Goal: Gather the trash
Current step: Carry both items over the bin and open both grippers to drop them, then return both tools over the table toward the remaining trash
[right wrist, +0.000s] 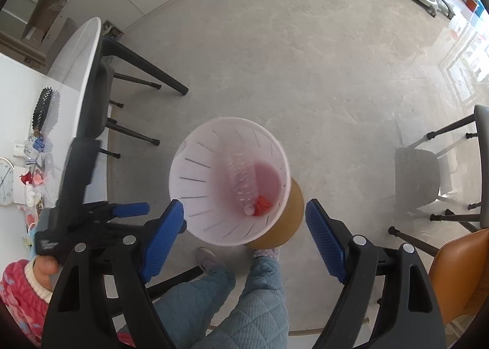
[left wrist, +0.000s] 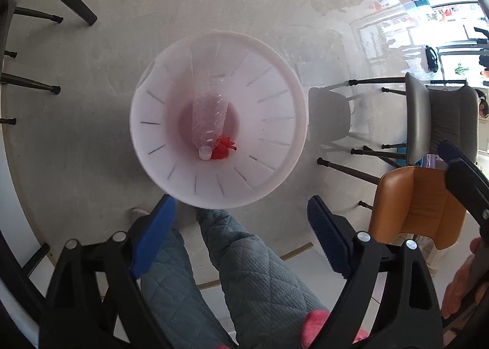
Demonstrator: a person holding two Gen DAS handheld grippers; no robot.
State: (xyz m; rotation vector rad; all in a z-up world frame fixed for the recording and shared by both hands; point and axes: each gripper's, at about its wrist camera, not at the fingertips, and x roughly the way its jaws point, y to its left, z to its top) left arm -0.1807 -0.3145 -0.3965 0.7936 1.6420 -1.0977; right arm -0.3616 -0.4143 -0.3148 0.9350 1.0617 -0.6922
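Note:
A white slotted bin [left wrist: 269, 110] stands on the floor straight below me. Inside it lie a clear plastic bottle [left wrist: 209, 116], cap toward me, and a crumpled red wrapper [left wrist: 223, 148] beside the cap. My left gripper [left wrist: 241, 200] hangs open above the bin's near rim, nothing between its blue pads. In the right wrist view the same bin [right wrist: 198, 171], bottle [right wrist: 241, 181] and red wrapper [right wrist: 262, 207] show. My right gripper [right wrist: 244, 207] is open over them and empty. A brown round thing [right wrist: 290, 220] shows under the bin's rim.
A person's legs in quilted grey trousers [left wrist: 244, 263] stand just behind the bin. A white table [right wrist: 88, 52] on the left carries a hairbrush [right wrist: 45, 110], a clock [right wrist: 6, 181] and small scraps. An orange chair [left wrist: 418, 202] and a grey chair [left wrist: 440, 123] stand on the right.

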